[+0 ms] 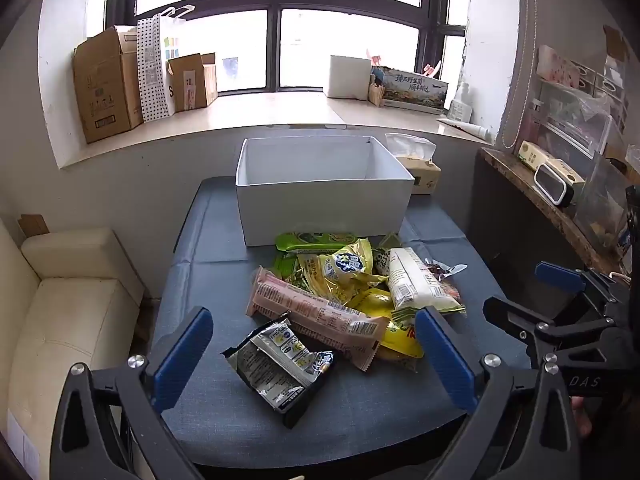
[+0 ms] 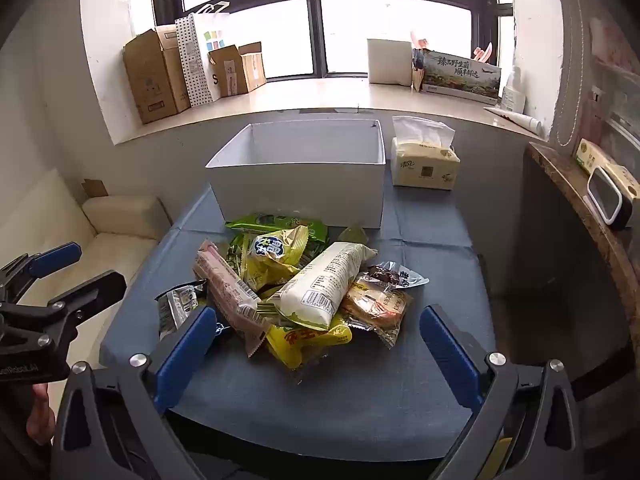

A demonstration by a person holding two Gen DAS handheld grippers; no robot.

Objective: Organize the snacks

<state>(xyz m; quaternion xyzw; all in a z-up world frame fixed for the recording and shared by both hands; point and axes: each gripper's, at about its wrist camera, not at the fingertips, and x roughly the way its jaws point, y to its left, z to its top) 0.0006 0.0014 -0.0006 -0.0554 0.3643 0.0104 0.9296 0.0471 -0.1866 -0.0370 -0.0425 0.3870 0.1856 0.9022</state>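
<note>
A pile of snack packets lies on the blue table (image 1: pixel 224 276): a long pink pack (image 1: pixel 316 310), a white pack (image 1: pixel 418 280), yellow bags (image 1: pixel 346 266), a green pack (image 1: pixel 316 240) and a black-silver pack (image 1: pixel 280 364) nearest me. An empty white box (image 1: pixel 324 192) stands behind the pile. My left gripper (image 1: pixel 314 332) is open, held low in front of the pile, with the black-silver pack between its fingers' line. My right gripper (image 2: pixel 316 332) is open and empty, just before the pile (image 2: pixel 304 280) and the white box (image 2: pixel 300 176). It also shows in the left wrist view (image 1: pixel 524 292).
A tissue box (image 2: pixel 426 164) stands right of the white box. A cream sofa (image 1: pixel 68 312) is left of the table. A wooden shelf (image 2: pixel 580 196) with clutter runs along the right. Cardboard boxes (image 1: pixel 108 84) and bags sit on the windowsill.
</note>
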